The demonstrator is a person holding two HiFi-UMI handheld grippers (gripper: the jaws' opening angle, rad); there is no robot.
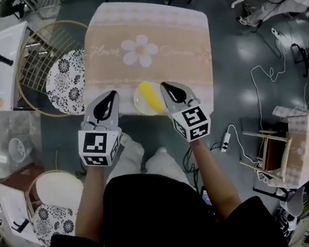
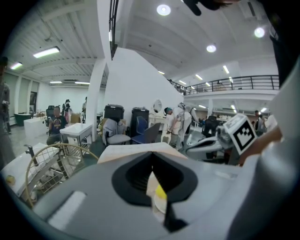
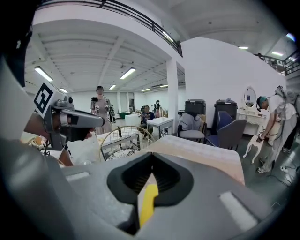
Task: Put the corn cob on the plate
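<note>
A yellow corn cob [image 1: 150, 97] lies on a small white plate [image 1: 137, 101] at the near edge of the table with the beige flowered cloth [image 1: 146, 44]. My left gripper [image 1: 114, 94] hovers just left of the plate and my right gripper [image 1: 164, 86] just right of it, both above the table's front edge. Each one is shut with nothing between its jaws. In the left gripper view the corn cob [image 2: 160, 192] and plate [image 2: 159, 205] show through the gap below the closed tips of the left gripper [image 2: 151, 154]. The right gripper view shows the corn cob [image 3: 147, 204] below the right gripper's tips [image 3: 151, 154].
A round wire rack [image 1: 42, 57] holding a black-and-white patterned plate [image 1: 69, 82] stands left of the table. A white bench [image 1: 5, 63] is further left. Cables [image 1: 265, 79] and a pale box [image 1: 302, 141] lie on the floor at the right. People stand in the background.
</note>
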